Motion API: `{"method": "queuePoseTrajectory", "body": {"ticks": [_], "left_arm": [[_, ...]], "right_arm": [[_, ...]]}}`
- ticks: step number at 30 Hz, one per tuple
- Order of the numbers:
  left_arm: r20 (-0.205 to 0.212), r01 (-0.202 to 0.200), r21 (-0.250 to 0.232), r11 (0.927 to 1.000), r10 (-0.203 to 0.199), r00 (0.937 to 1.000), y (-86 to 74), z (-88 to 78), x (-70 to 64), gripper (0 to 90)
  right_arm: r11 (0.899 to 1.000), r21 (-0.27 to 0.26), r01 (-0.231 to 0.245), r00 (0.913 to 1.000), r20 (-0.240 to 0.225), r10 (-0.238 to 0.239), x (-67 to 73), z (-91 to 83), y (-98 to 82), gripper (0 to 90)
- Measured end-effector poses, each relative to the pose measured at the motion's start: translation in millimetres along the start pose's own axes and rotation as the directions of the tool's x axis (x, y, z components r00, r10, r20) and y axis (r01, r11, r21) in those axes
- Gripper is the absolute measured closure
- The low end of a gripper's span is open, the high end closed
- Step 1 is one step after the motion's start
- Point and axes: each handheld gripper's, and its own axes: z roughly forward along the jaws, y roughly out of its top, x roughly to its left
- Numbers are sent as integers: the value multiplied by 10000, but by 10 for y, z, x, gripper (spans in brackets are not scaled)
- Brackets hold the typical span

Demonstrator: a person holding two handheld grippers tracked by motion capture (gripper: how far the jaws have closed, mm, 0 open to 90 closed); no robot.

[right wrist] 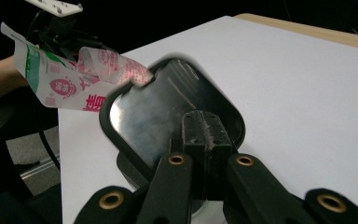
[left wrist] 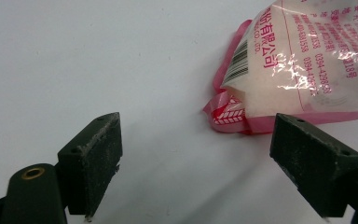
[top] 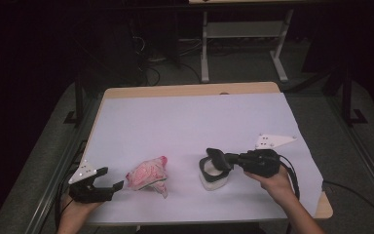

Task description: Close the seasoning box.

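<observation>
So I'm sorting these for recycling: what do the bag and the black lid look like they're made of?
The bag looks like thin clear plastic film with pink print: it is crinkled, glinting, with white grains showing through. The lid, held by the right gripper, looks like hard glossy black plastic with a smooth sheen, though coated metal can't be excluded.

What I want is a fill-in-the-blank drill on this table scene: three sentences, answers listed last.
1. The right gripper is shut on a black ____ that it holds tilted over the white container.
2. The left gripper has its jaws ____, with nothing between them.
3. In the high view, the pink-printed bag lies to the ____ of the white container.
Missing words: lid; open; left.
</observation>
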Motion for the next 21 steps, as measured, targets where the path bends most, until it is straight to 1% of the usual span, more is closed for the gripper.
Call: {"method": "queuePoseTrajectory", "body": {"ticks": [2, 4, 5, 6, 8, 9, 10, 12, 15, 16, 17, 18, 19, 20, 21], "left_arm": [[-19, 56, -35, 10000, -56, 10000, 0, -6, 4, 165], [-72, 94, -62, 9999, -95, 9999, 2, -14, 9, 165], [-107, 172, -80, 9998, -173, 9998, 5, -17, 5, 165], [-114, 152, -164, 9998, -153, 9998, 10, -19, 6, 165], [-153, 134, -187, 9997, -137, 9998, 21, -27, 5, 165], [-164, 117, -188, 9998, -120, 9998, 24, -29, 4, 165], [-157, 113, -203, 9997, -116, 9998, 24, -28, 4, 165], [-156, 108, -209, 9997, -111, 9998, 23, -24, 3, 165], [-119, 14, -183, 9998, -16, 9999, 15, -34, -5, 165], [-90, 49, -214, 9998, -51, 9999, 10, -38, -7, 165], [-106, 36, -203, 9998, -38, 9999, 7, -47, -7, 165], [-101, 33, -215, 9998, -35, 9999, 3, -53, -6, 165], [-96, -3, -194, 9998, 1, 10000, 0, -61, -1, 165], [-115, 12, -244, 9997, -15, 9999, -5, -65, 2, 165], [-101, 14, -250, 9997, -17, 9999, -9, -69, 7, 165]], "right_arm": [[10000, 17, -15, 10000, 9, 15, 7, 11, 0, 899], [10000, 35, 11, 9999, 127, -11, -8, -8, -1, 899], [10000, -30, -30, 9998, 178, 30, -23, -21, -2, 899], [9999, -81, -60, 9997, 239, 61, -35, -37, -5, 899], [9999, -105, 10, 9989, 473, -5, -53, -64, -14, 899], [9999, -87, 49, 9975, 704, -43, -77, -95, -32, 899], [9999, -87, 49, 9975, 704, -43, -77, -95, -32, 899], [10000, -29, 84, 9944, 1056, -81, -104, -128, -51, 899], [9999, -149, -67, 9903, 1387, 87, -153, -183, -70, 892], [9997, -208, -162, 9866, 1620, 193, -175, -226, -86, 813], [9997, -208, -162, 9866, 1620, 193, -175, -226, -86, 813], [9995, -208, -218, 9835, 1790, 252, -186, -246, -100, 784], [9995, -211, -246, 9809, 1926, 282, -200, -266, -116, 737], [9995, -194, -251, 9760, 2157, 286, -215, -290, -133, 697], [9993, -248, -294, 9733, 2271, 342, -234, -318, -155, 681]]}}
